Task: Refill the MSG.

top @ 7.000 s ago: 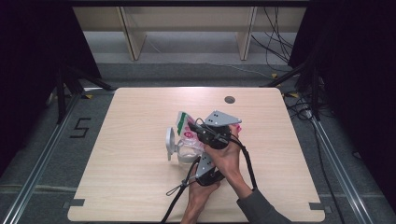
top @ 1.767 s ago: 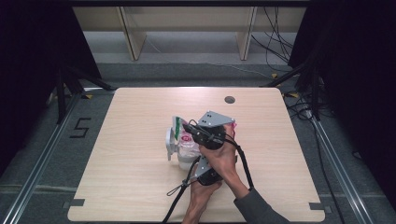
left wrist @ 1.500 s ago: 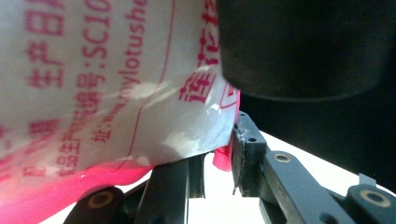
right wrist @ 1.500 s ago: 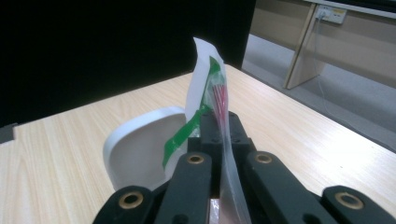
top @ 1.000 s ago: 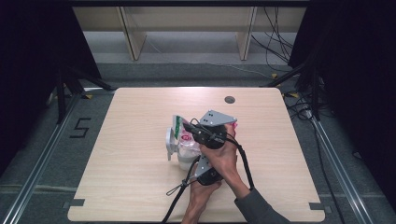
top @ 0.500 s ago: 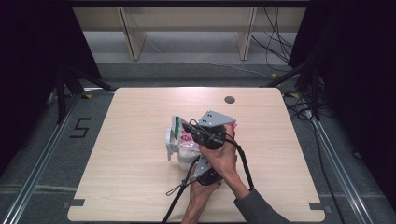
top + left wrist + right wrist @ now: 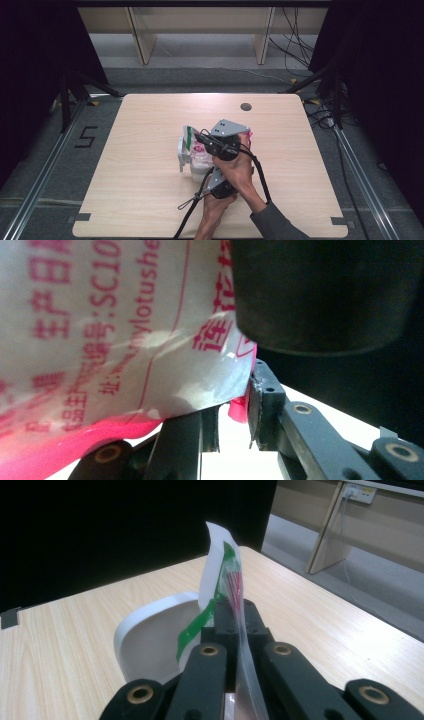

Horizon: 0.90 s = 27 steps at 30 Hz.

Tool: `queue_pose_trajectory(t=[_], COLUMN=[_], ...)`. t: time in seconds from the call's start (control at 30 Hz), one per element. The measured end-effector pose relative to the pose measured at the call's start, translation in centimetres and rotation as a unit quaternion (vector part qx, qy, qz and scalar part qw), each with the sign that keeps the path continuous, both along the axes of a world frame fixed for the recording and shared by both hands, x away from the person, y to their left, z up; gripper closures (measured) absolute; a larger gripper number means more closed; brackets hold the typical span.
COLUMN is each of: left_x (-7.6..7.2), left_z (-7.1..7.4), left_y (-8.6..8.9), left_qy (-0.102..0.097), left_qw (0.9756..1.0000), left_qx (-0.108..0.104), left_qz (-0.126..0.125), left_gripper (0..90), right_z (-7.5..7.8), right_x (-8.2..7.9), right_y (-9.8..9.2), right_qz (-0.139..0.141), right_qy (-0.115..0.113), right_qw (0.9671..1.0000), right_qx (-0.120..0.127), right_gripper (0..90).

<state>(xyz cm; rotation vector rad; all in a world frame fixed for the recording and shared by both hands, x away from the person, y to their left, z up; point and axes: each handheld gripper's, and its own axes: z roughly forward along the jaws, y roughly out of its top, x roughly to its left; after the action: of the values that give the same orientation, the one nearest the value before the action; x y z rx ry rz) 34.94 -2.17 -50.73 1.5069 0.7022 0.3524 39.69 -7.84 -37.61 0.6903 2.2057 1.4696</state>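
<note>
A clear plastic packet (image 7: pixel 190 138) with a green stripe and pink print is held upright over a white cup (image 7: pixel 184 158) near the table's middle. My right gripper (image 7: pixel 201 138) is shut on the packet's top edge (image 7: pixel 223 565), and the cup's rim (image 7: pixel 145 611) lies just beyond and below its jaws (image 7: pixel 235 616). My left gripper (image 7: pixel 212 172) comes in from below, nearer the person. In the left gripper view its jaws (image 7: pixel 235 411) pinch the packet's pink bottom edge, and red lettering on the packet (image 7: pixel 115 335) crowds the lens. The right gripper's dark body (image 7: pixel 325 290) hangs above.
The light wooden table (image 7: pixel 145 200) has a small dark round hole (image 7: pixel 245 106) at the back right. Black cables (image 7: pixel 190 220) trail toward the front edge. Shelf legs and cables stand on the floor beyond the table.
Since seven seconds ago the packet and right gripper have shifted slightly left over the cup. Over the last second nothing has visibly moved.
</note>
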Motion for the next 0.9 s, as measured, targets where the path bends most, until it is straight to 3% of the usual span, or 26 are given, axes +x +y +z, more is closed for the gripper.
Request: queue_pose_trajectory(t=[0.13,0.17,0.2,0.23,0.27,0.3,0.33,0.37,0.47,0.5,0.53,0.6,0.7,0.83,0.87,0.9], left_x=[0.03,0.01,-0.23,0.05,0.15,0.07,0.03,0.01,0.03,0.02,0.02,0.03,0.02,0.03,0.02,0.02], left_z=[0.18,0.09,-0.04,-0.06,-0.07,0.03,0.03,0.02,-0.02,-0.05,-0.11,-0.12,-0.05,-0.04,-0.03,-0.05], left_y=[0.24,-0.34,-0.58,-0.12,-0.19,-0.22,-0.32,-0.33,-0.39,-0.39,-0.40,-0.41,-0.41,-0.36,-0.35,-0.35], left_qy=[-0.002,0.003,0.024,0.015,0.011,0.013,0.011,0.011,0.012,0.012,0.014,0.014,0.011,0.010,0.010,0.011], left_qw=[1.0000,0.9994,0.9986,0.9994,0.9994,0.9995,0.9994,0.9994,0.9993,0.9993,0.9994,0.9993,0.9993,0.9994,0.9994,0.9994], left_qx=[0.009,-0.021,-0.034,0.005,-0.001,-0.005,-0.014,-0.012,-0.010,-0.009,-0.008,-0.007,-0.011,-0.006,-0.009,-0.009], left_qz=[-0.001,-0.027,-0.032,-0.031,-0.034,-0.030,-0.029,-0.029,-0.034,-0.033,-0.032,-0.033,-0.033,-0.032,-0.032,-0.032], left_gripper=[76.6,76.5,76.5,76.6,76.6,76.7,76.7,76.7,76.7,76.7,76.7,76.7,76.7,76.7,76.7,76.7], right_z=[0.26,0.02,-0.18,-0.25,-0.21,-0.04,0.09,0.25,0.25,0.17,0.16,0.08,0.26,0.19,0.20,0.22], right_x=[-0.12,0.00,0.11,0.14,0.19,-0.13,0.04,-0.08,0.08,0.08,0.23,0.20,0.12,0.00,0.16,0.15], right_y=[-0.02,0.06,0.05,0.03,-0.04,-0.07,-0.13,-0.22,-0.35,-0.28,-0.37,-0.31,-0.42,-0.41,-0.38,-0.39], right_qz=[0.005,0.001,0.005,0.004,0.005,0.001,0.008,0.005,0.002,0.006,0.003,0.010,0.002,0.001,0.007,0.008], right_qy=[0.002,0.000,0.004,0.006,0.003,0.027,0.013,0.019,0.008,0.018,0.005,0.021,0.010,0.033,0.023,0.026], right_qw=[1.0000,1.0000,1.0000,1.0000,1.0000,0.9996,0.9998,0.9997,0.9999,0.9997,1.0000,0.9996,0.9999,0.9993,0.9996,0.9995], right_qx=[0.002,0.001,-0.003,-0.002,-0.001,0.009,0.011,0.012,0.012,0.016,0.007,0.014,0.011,0.018,0.018,0.017], right_gripper=[90.0,90.0,90.0,90.0,90.0,90.0,90.0,90.0,90.0,90.0,90.0,90.0,90.0,90.0,90.0,90.0])
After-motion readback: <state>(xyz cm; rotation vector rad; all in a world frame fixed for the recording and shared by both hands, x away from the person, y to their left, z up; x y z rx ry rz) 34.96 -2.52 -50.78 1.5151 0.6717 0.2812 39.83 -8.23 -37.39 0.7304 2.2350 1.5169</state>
